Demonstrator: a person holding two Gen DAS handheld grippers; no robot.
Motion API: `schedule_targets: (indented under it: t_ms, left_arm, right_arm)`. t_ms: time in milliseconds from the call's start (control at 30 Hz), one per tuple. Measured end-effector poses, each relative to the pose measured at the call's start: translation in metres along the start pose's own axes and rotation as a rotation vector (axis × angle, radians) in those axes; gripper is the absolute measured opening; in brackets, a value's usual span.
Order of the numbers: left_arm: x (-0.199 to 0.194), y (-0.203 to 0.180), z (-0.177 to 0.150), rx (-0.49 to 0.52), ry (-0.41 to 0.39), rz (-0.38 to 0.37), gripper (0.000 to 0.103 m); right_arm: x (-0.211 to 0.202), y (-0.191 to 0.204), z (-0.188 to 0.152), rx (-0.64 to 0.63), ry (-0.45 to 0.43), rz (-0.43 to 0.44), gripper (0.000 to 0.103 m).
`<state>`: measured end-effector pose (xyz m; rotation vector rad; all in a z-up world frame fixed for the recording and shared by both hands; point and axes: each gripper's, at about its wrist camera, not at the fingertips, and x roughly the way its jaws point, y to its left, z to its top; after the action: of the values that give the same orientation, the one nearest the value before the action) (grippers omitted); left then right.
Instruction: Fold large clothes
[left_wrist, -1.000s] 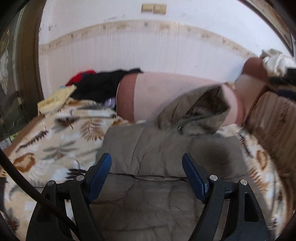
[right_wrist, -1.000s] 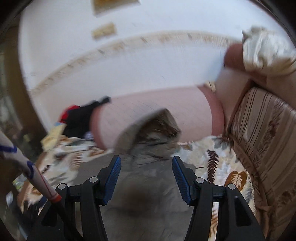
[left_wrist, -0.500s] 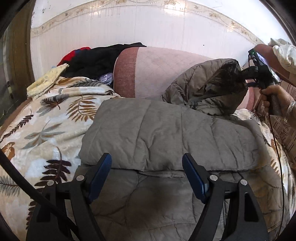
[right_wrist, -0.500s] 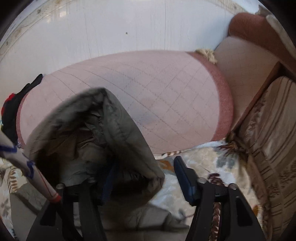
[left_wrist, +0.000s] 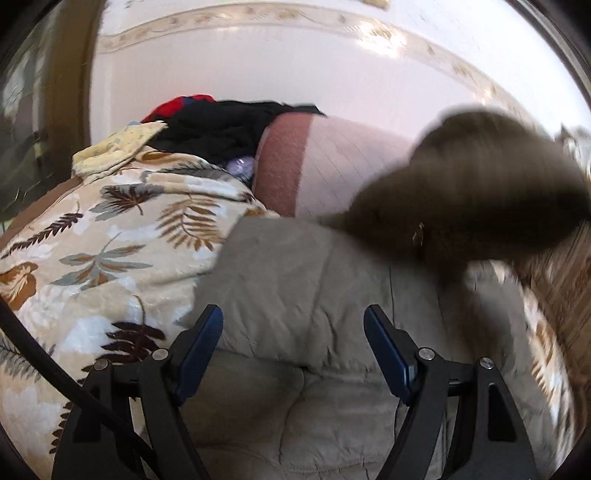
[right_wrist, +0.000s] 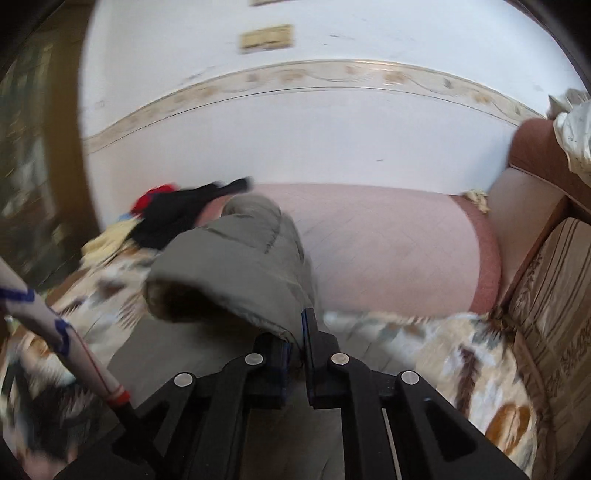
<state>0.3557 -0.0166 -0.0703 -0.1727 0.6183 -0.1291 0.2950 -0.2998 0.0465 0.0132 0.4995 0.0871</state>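
A grey-olive quilted jacket (left_wrist: 306, 295) lies folded on a leaf-print blanket (left_wrist: 110, 251). My left gripper (left_wrist: 293, 343) is open and empty, just above the jacket's near fold. The jacket's hood (left_wrist: 469, 199) is lifted at the right and blurred by motion. In the right wrist view my right gripper (right_wrist: 295, 332) is shut on the hood's edge (right_wrist: 236, 266) and holds it above the jacket body (right_wrist: 207, 350).
A pink bolster cushion (left_wrist: 332, 162) (right_wrist: 388, 251) lies behind the jacket against the white wall. A pile of black and red clothes (left_wrist: 218, 125) sits at the back left. A striped sofa arm (right_wrist: 554, 295) stands at the right.
My right gripper has shut on the hood's edge and lifted it, swinging it over the jacket body. My left gripper stays open over the near fold.
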Motion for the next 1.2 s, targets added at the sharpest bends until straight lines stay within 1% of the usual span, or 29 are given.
schedule_targets:
  t_ms: [33, 100, 133, 167, 200, 267, 300, 333, 367, 400, 467, 500, 567, 633, 700, 767, 800, 900, 933, 967, 1000, 1067, 1133, 1200]
  left_arm:
    - [-0.003, 0.003, 0.003, -0.021, -0.017, -0.010, 0.078]
    - [-0.007, 0.004, 0.009, -0.055, -0.048, -0.043, 0.078]
    - [-0.007, 0.000, 0.010, -0.062, -0.057, -0.066, 0.078]
    - [-0.005, -0.008, 0.010, -0.056, -0.053, -0.098, 0.078]
    - [-0.004, -0.016, 0.008, -0.045, -0.044, -0.123, 0.078]
    - [0.002, -0.042, 0.000, 0.007, -0.022, -0.210, 0.078]
    - [0.007, -0.053, -0.004, 0.043, -0.006, -0.228, 0.078]
    - [0.013, -0.066, -0.009, 0.089, 0.018, -0.219, 0.078]
    - [0.027, -0.080, -0.016, 0.151, 0.062, -0.186, 0.078]
    - [0.040, -0.089, -0.024, 0.192, 0.102, -0.146, 0.078]
    - [0.067, -0.090, -0.035, 0.225, 0.194, -0.069, 0.080]
    - [0.072, -0.088, -0.035, 0.214, 0.213, -0.073, 0.082]
    - [0.070, -0.085, -0.032, 0.203, 0.205, -0.082, 0.083]
    - [0.067, -0.085, -0.032, 0.208, 0.184, -0.072, 0.083]
    - [0.066, -0.082, -0.033, 0.202, 0.182, -0.069, 0.083]
    - [0.063, -0.081, -0.034, 0.205, 0.173, -0.066, 0.083]
    - [0.062, -0.080, -0.036, 0.203, 0.170, -0.065, 0.083]
    - [0.066, -0.075, -0.036, 0.198, 0.171, -0.068, 0.083]
    - [0.065, -0.073, -0.036, 0.195, 0.169, -0.070, 0.083]
    - [0.063, -0.073, -0.036, 0.191, 0.166, -0.071, 0.083]
    - [0.061, -0.072, -0.035, 0.188, 0.163, -0.077, 0.083]
    - [0.058, -0.068, -0.030, 0.182, 0.143, -0.076, 0.083]
    - [0.050, -0.063, -0.024, 0.173, 0.108, -0.064, 0.082]
    - [0.042, -0.059, -0.017, 0.158, 0.061, -0.061, 0.082]
  right_arm:
    - [-0.006, 0.009, -0.017, -0.020, 0.020, 0.006, 0.007]
    - [-0.004, 0.026, -0.070, -0.050, 0.111, 0.004, 0.007]
    - [0.004, 0.031, -0.095, -0.068, 0.155, -0.013, 0.007]
    - [0.014, 0.032, -0.112, -0.067, 0.194, -0.019, 0.007]
    - [0.028, 0.030, -0.129, -0.036, 0.240, -0.016, 0.007]
    - [0.049, 0.027, -0.145, 0.000, 0.280, -0.021, 0.007]
    - [0.059, 0.027, -0.148, 0.006, 0.299, -0.024, 0.007]
    - [0.062, 0.029, -0.147, 0.013, 0.294, -0.030, 0.007]
    - [0.065, 0.031, -0.145, 0.012, 0.281, -0.042, 0.007]
    - [0.064, 0.034, -0.144, 0.006, 0.278, -0.048, 0.007]
    - [0.068, 0.034, -0.141, -0.016, 0.296, -0.065, 0.009]
    - [0.066, 0.035, -0.141, -0.035, 0.299, -0.075, 0.009]
    - [0.052, 0.034, -0.140, -0.085, 0.291, -0.093, 0.015]
    - [0.032, 0.034, -0.137, -0.095, 0.267, -0.090, 0.020]
    - [0.010, 0.030, -0.124, -0.069, 0.217, -0.051, 0.020]
    - [-0.003, 0.027, -0.105, -0.055, 0.157, -0.033, 0.020]
    - [-0.005, 0.027, -0.092, -0.040, 0.127, -0.007, 0.020]
    - [0.006, 0.033, -0.063, 0.008, 0.094, 0.061, 0.021]
    - [0.015, 0.035, -0.057, 0.022, 0.090, 0.092, 0.025]
    - [0.030, 0.038, -0.052, 0.026, 0.098, 0.119, 0.029]
    - [0.043, 0.042, -0.050, 0.025, 0.113, 0.122, 0.029]
    - [0.080, 0.043, -0.054, 0.038, 0.170, 0.137, 0.029]
    - [0.116, 0.039, -0.069, 0.048, 0.247, 0.114, 0.029]
    - [0.143, 0.036, -0.089, 0.083, 0.342, 0.141, 0.029]
